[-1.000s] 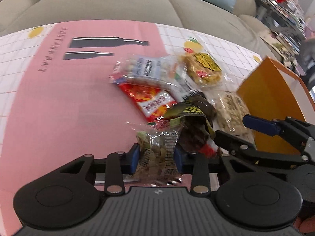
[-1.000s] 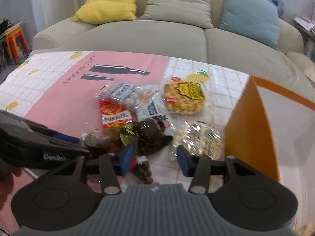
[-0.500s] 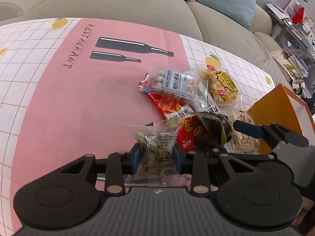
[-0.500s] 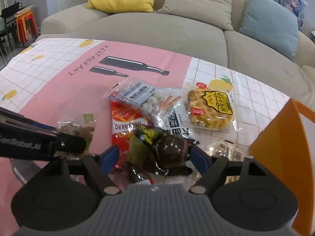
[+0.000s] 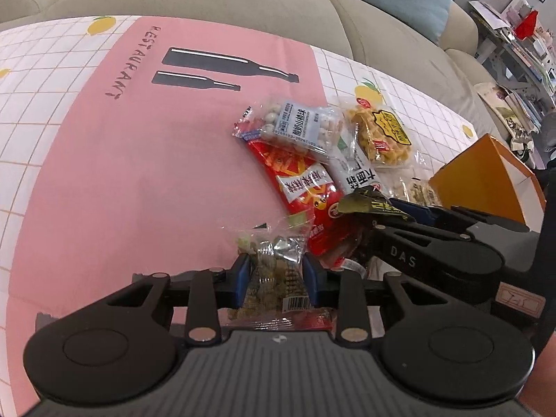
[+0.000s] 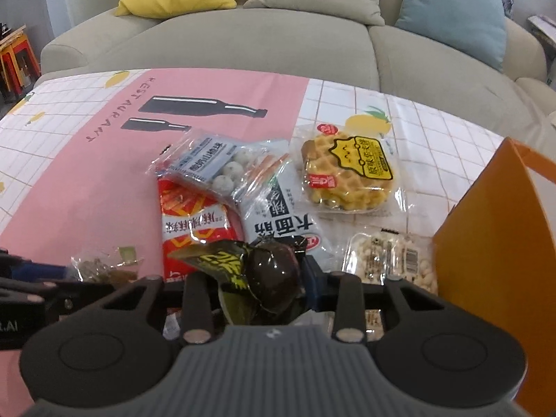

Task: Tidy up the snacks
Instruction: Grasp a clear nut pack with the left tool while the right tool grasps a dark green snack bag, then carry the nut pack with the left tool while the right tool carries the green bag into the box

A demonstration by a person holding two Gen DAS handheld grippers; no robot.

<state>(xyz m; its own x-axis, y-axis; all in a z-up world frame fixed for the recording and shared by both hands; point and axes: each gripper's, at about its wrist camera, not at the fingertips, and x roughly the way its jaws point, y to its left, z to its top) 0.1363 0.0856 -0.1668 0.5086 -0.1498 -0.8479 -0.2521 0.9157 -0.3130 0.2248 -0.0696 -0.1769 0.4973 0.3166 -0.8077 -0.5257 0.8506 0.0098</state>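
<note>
My left gripper (image 5: 276, 272) is closing its jaws on a clear packet of greenish-brown snack (image 5: 274, 253), and both blue pads press its sides. Just to its right, my right gripper (image 6: 267, 286) is shut on a dark packet with yellow-green print (image 6: 271, 271); that packet hides the left pad. The dark packet (image 5: 368, 205) shows between the right gripper's fingers in the left wrist view. Behind lie a red packet (image 6: 194, 222), a clear bag of white balls (image 6: 212, 163), a white packet with black letters (image 6: 281, 222), a waffle packet (image 6: 347, 173) and a packet of pale puffs (image 6: 389, 260).
An open orange box (image 6: 486, 226) stands at the right, close to the pale puffs. The pink and white checked tablecloth (image 5: 139, 173) covers the table. A beige sofa (image 6: 278, 34) with cushions runs along the far edge.
The right jaws spread wide around the dark packet, then closed on it. The left gripper kept hold of the clear packet, and its pads drew a little closer.
</note>
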